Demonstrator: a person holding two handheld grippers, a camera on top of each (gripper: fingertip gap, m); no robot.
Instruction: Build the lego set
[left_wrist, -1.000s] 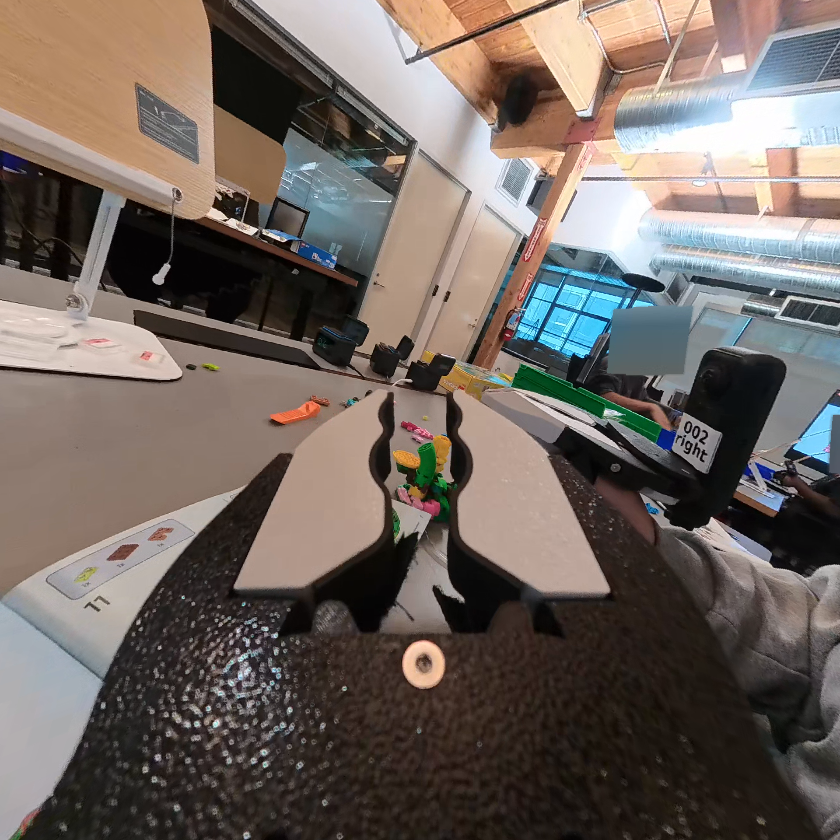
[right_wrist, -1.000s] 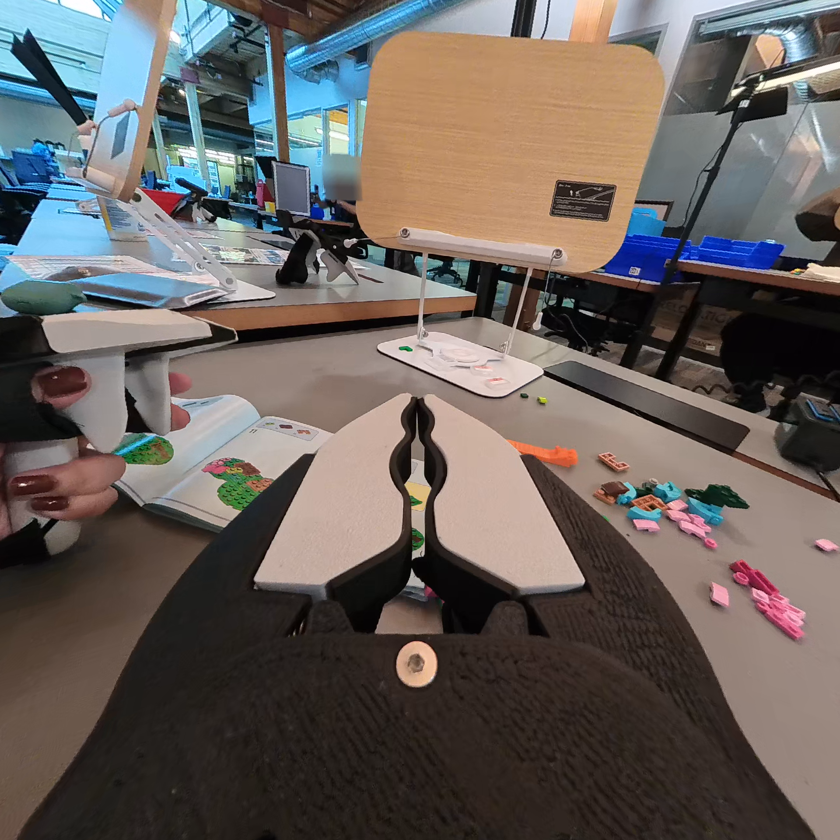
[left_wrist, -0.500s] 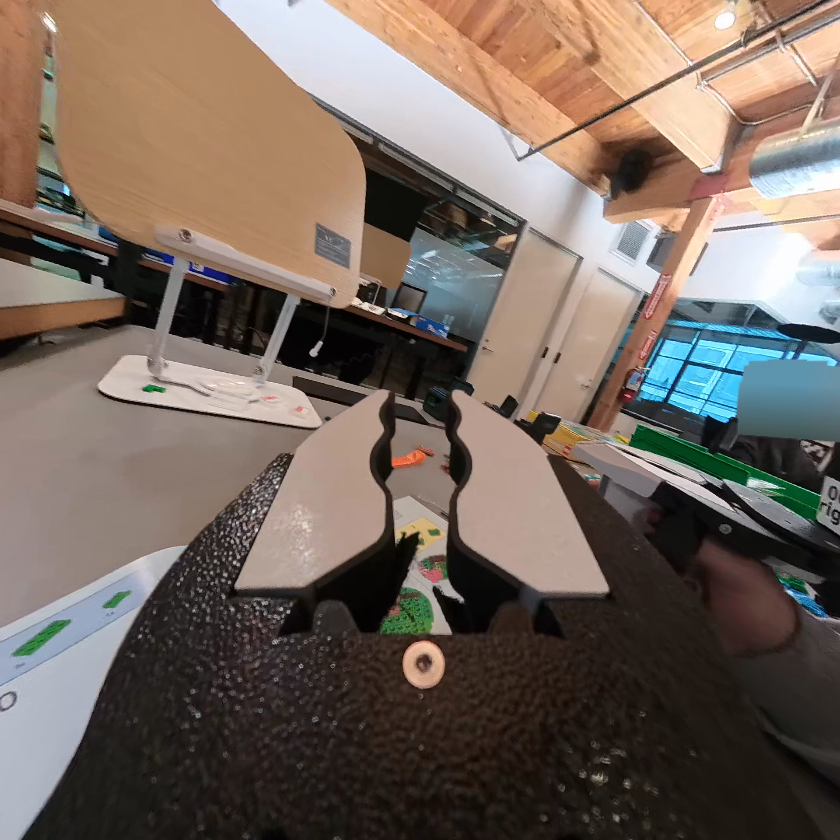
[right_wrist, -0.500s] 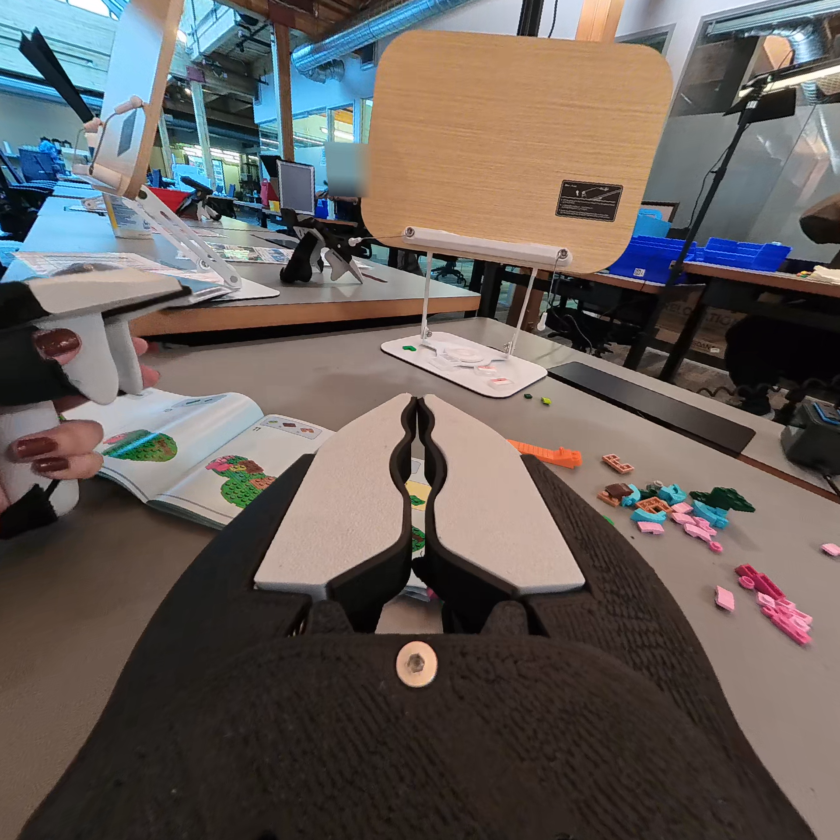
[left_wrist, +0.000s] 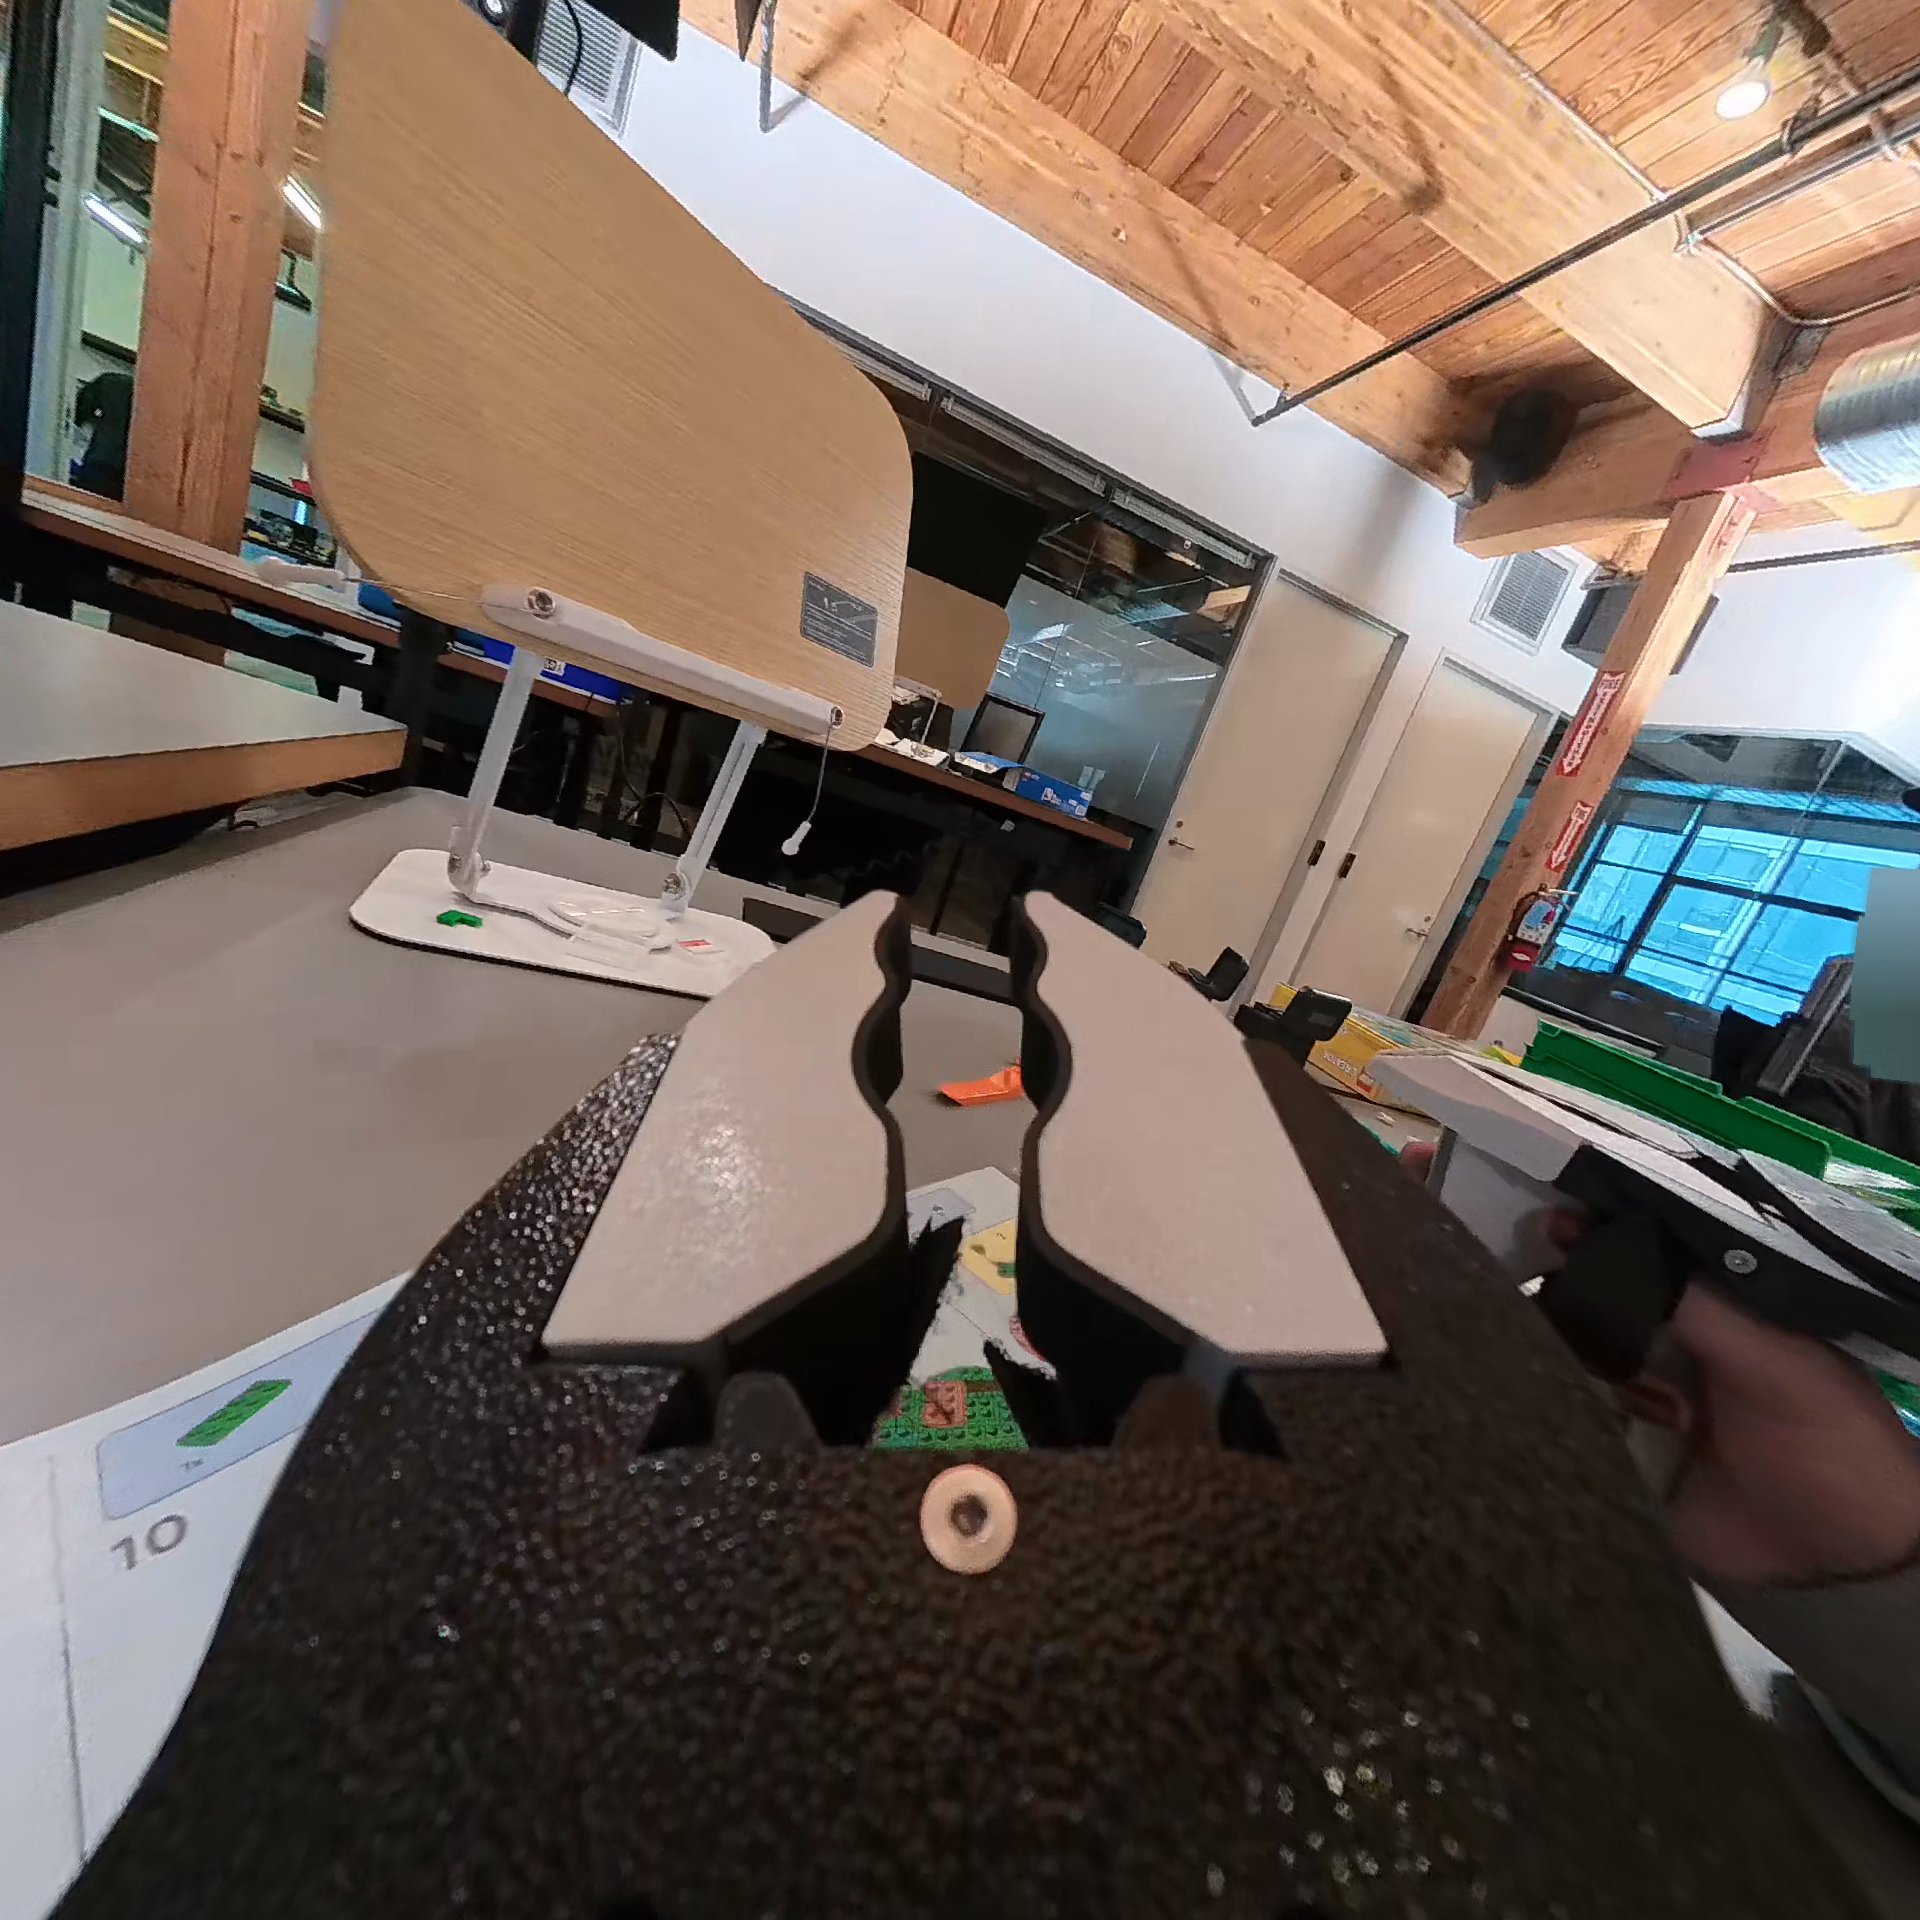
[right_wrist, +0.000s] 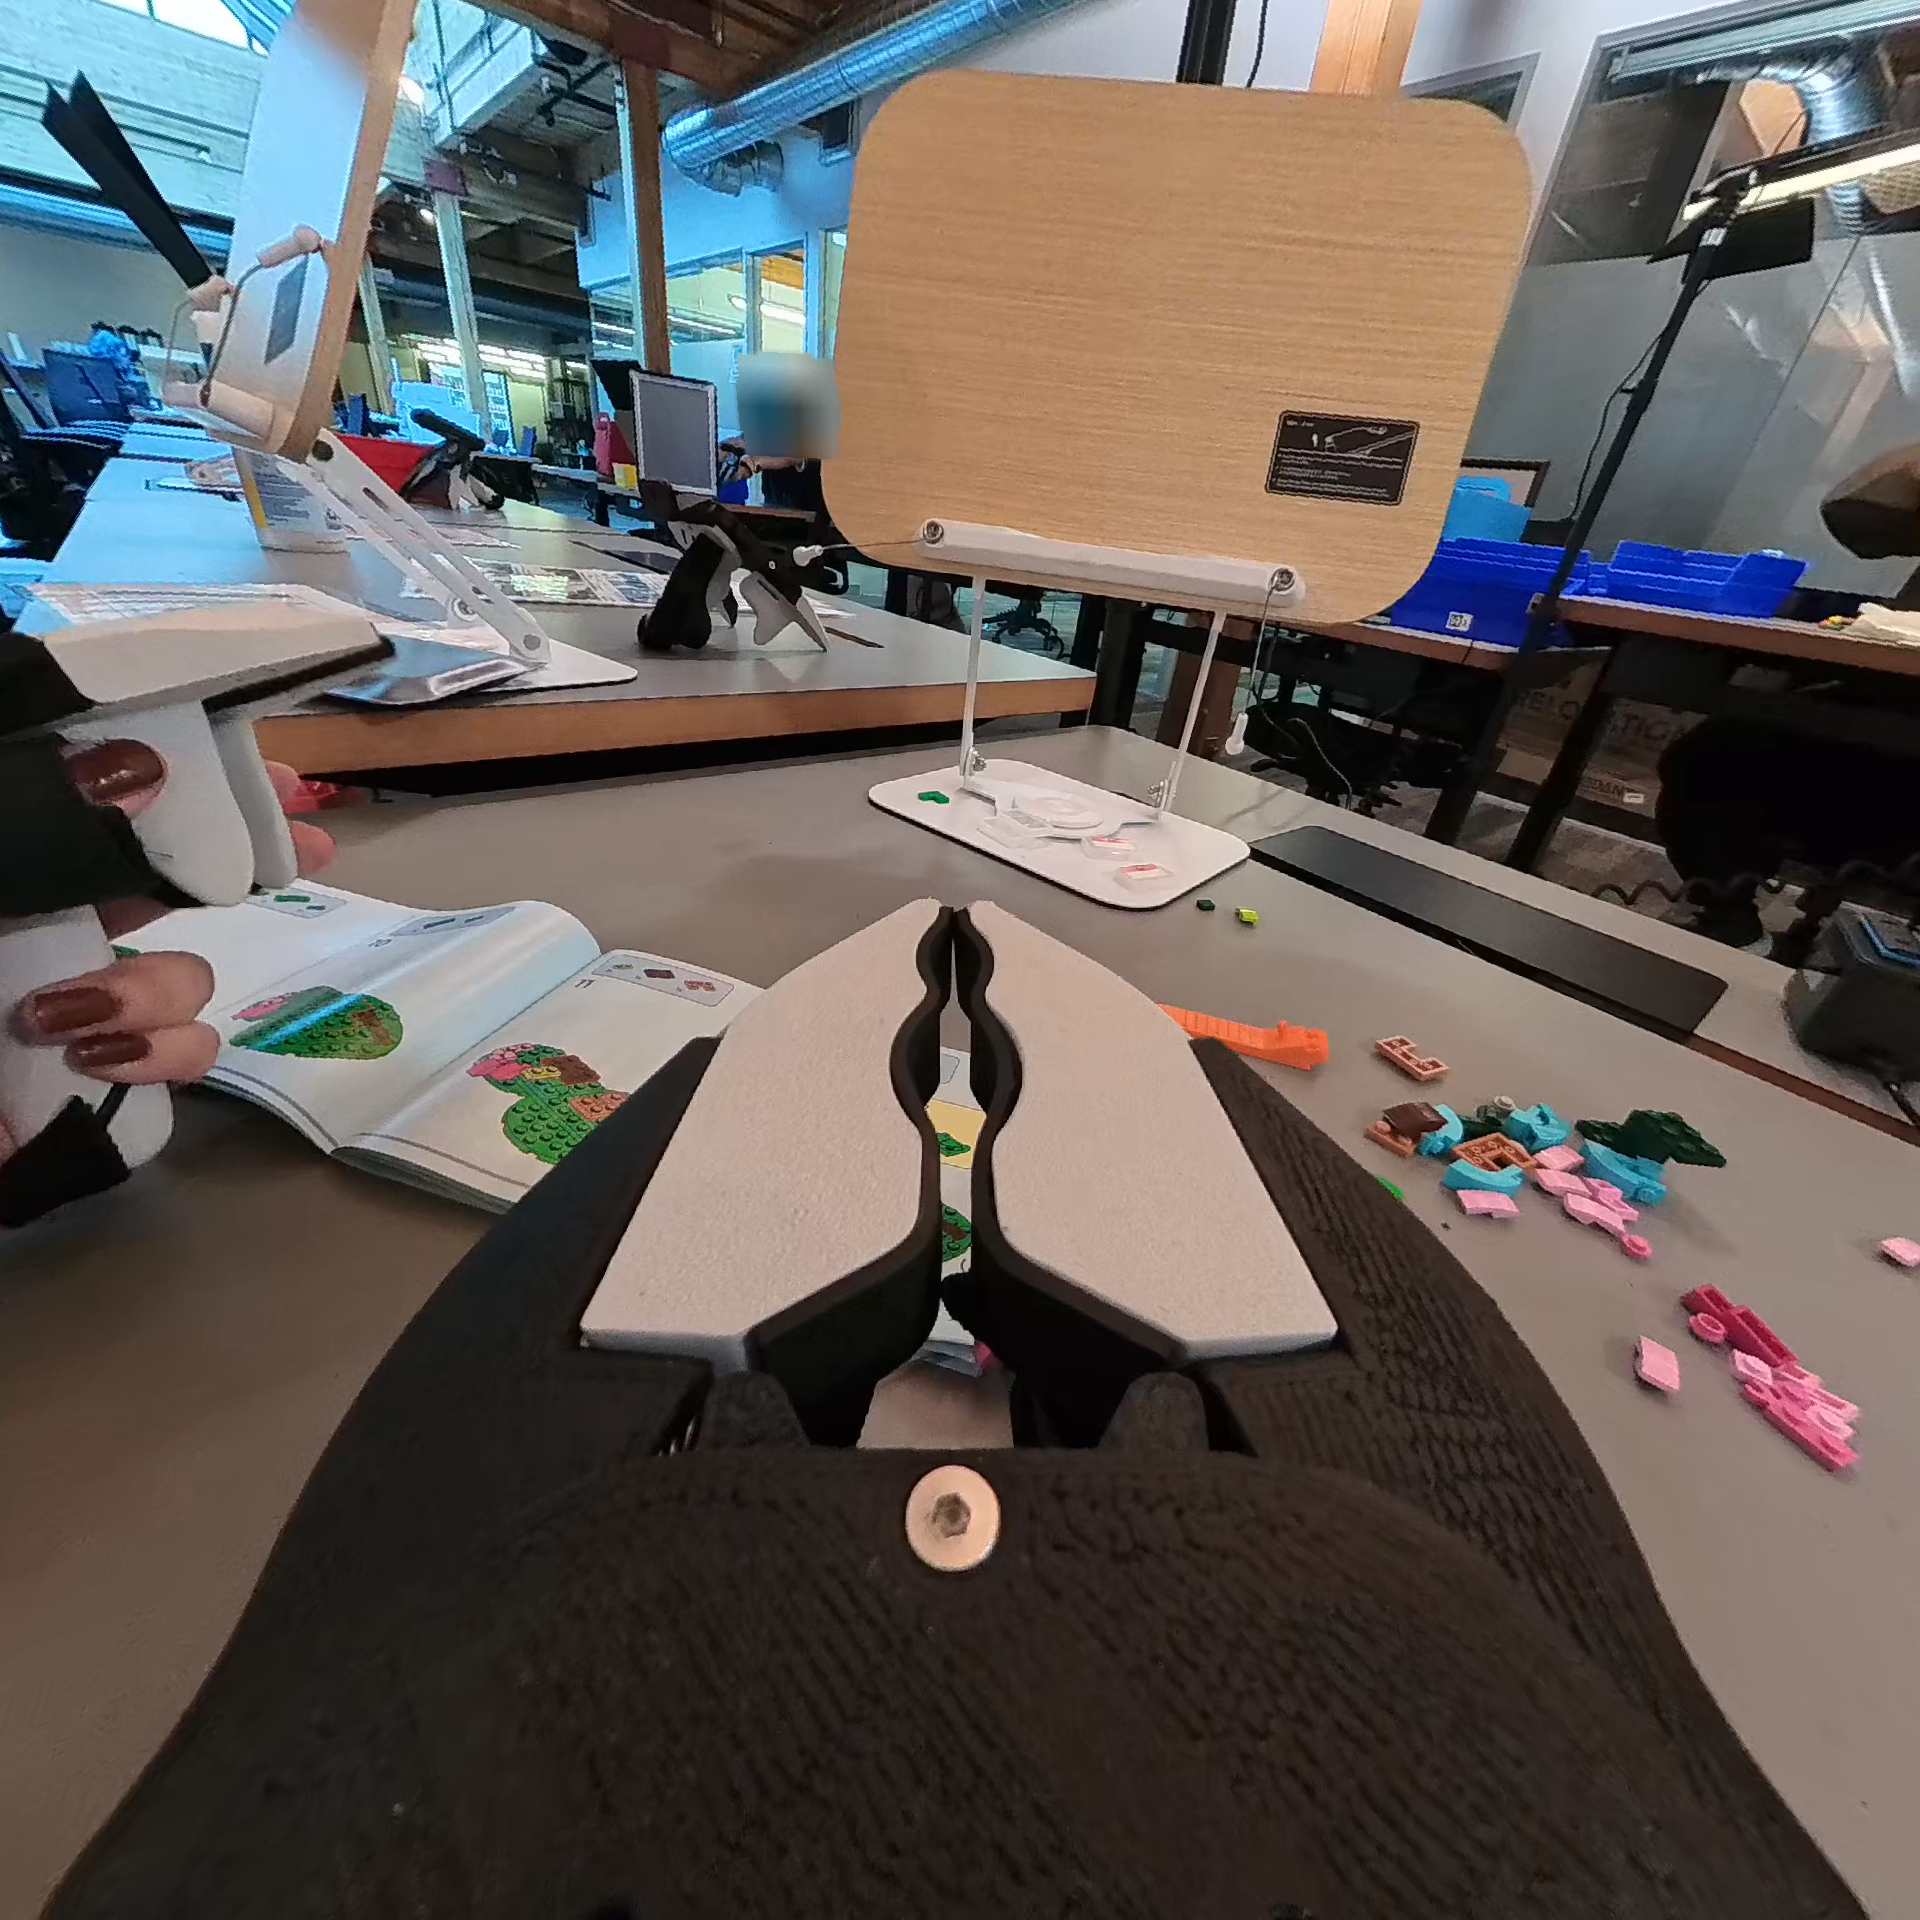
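Over the open instruction booklet (right_wrist: 436, 1029) on the grey table (right_wrist: 665, 862), the right gripper (right_wrist: 953, 920) hovered with fingertips together on nothing, while the left gripper (left_wrist: 961, 914) stood slightly apart and empty, both seemingly raised to leave the pages readable; loose bricks (right_wrist: 1538, 1153) lay right.

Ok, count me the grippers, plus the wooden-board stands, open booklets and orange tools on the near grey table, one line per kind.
Grippers: 2, the left gripper with jaws apart and empty, the right gripper closed
Wooden-board stand: 1
Open booklet: 1
Orange tool: 1
Total: 5
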